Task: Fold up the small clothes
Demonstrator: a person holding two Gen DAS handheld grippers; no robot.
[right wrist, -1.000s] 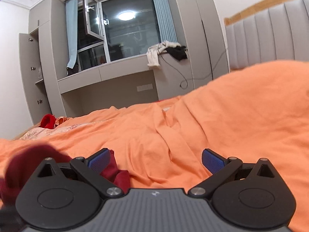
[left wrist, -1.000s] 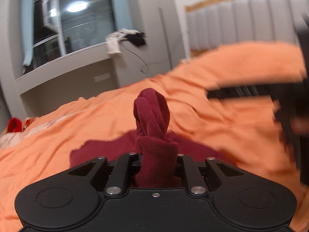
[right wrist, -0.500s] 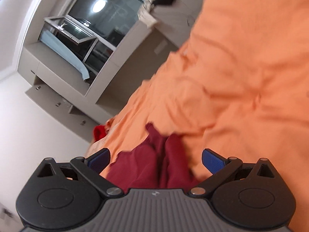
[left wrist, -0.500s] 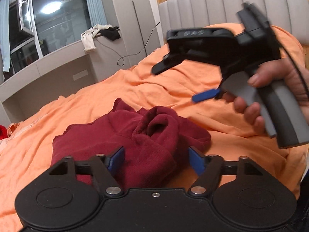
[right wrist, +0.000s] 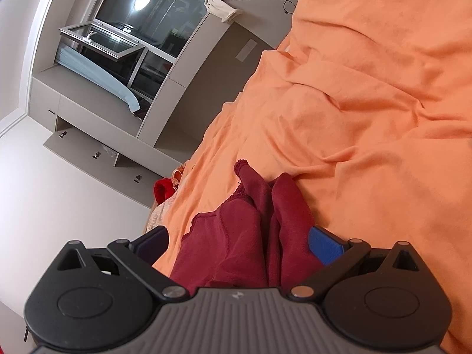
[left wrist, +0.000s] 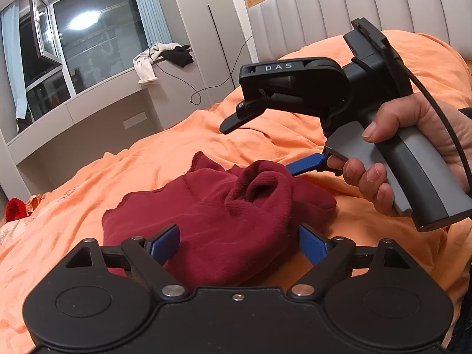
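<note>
A dark red garment (left wrist: 218, 221) lies bunched on the orange bedsheet (left wrist: 88, 183); it also shows in the right wrist view (right wrist: 244, 230). My left gripper (left wrist: 239, 242) is open, its blue pads on either side of the garment's near edge. My right gripper (right wrist: 239, 240) is open and rolled on its side, fingers on either side of the garment. In the left wrist view the right gripper (left wrist: 265, 141) hovers just beyond the garment, held by a hand (left wrist: 413, 147).
A grey padded headboard (left wrist: 354, 6) stands behind the bed. A window ledge (left wrist: 88, 88) carries white and black clothes (left wrist: 159, 59) and a cable. A red item (left wrist: 14, 208) lies at the bed's far left edge.
My left gripper let go of the garment's bunched part and opened; the garment dropped onto the sheet. My right gripper rolled sideways and moved over the garment.
</note>
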